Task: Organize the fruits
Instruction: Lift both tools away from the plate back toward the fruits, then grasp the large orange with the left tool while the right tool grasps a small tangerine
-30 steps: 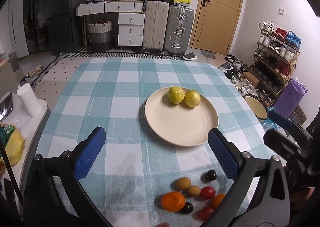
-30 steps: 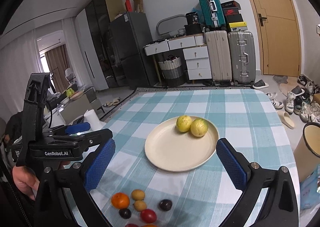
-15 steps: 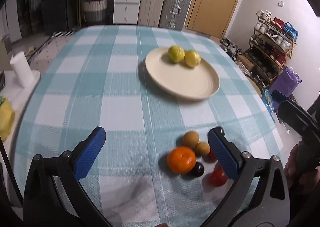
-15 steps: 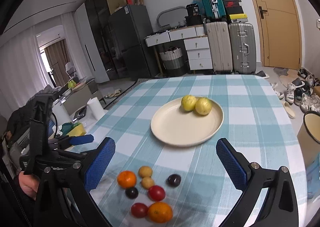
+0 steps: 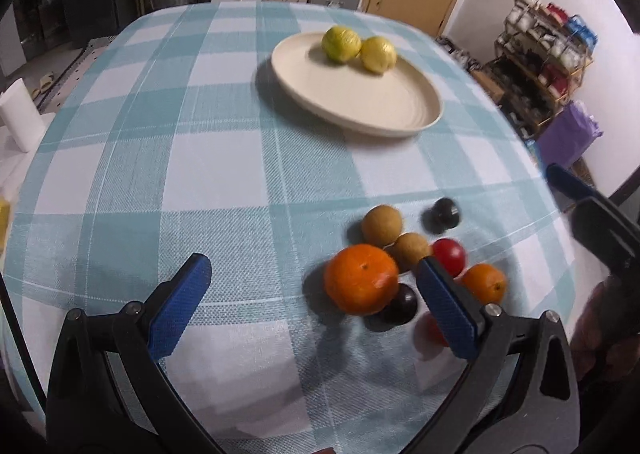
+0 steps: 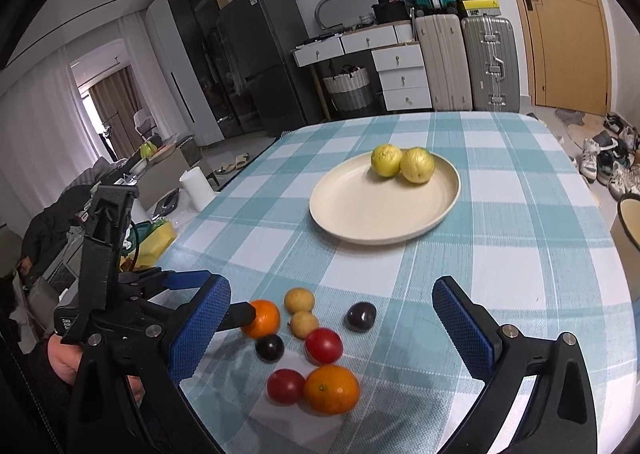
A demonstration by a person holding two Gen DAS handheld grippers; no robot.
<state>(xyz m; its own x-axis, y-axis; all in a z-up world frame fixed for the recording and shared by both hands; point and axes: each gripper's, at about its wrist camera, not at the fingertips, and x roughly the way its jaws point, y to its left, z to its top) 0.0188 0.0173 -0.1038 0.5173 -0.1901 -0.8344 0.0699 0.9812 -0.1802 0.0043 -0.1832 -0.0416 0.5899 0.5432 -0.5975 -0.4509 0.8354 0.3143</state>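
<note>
Grippers, left (image 5: pixel 312 286) and right (image 6: pixel 332 310), both with jaws spread wide, are hovering over loose fruit; two lemons (image 6: pixel 402 166) are sitting side by side on a cream plate (image 6: pixel 360 222).

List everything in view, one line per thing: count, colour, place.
plate: 1, cream, middle of the table
lemons: 2, yellow, touching, far side of the plate
oranges: 2, orange, in the loose cluster at the near edge
tomatoes: 2, red, in the cluster
dark round fruits: 2, near-black, in the cluster
tan round fruits: 2, light brown, far side of the cluster
tablecloth: 1, teal and white check, covering the table
suitcases: 3, beige, silver, teal, by the far wall
left gripper: 1, black with blue pads, open, beside an orange
right gripper: 1, same colours, open above the cluster
</note>
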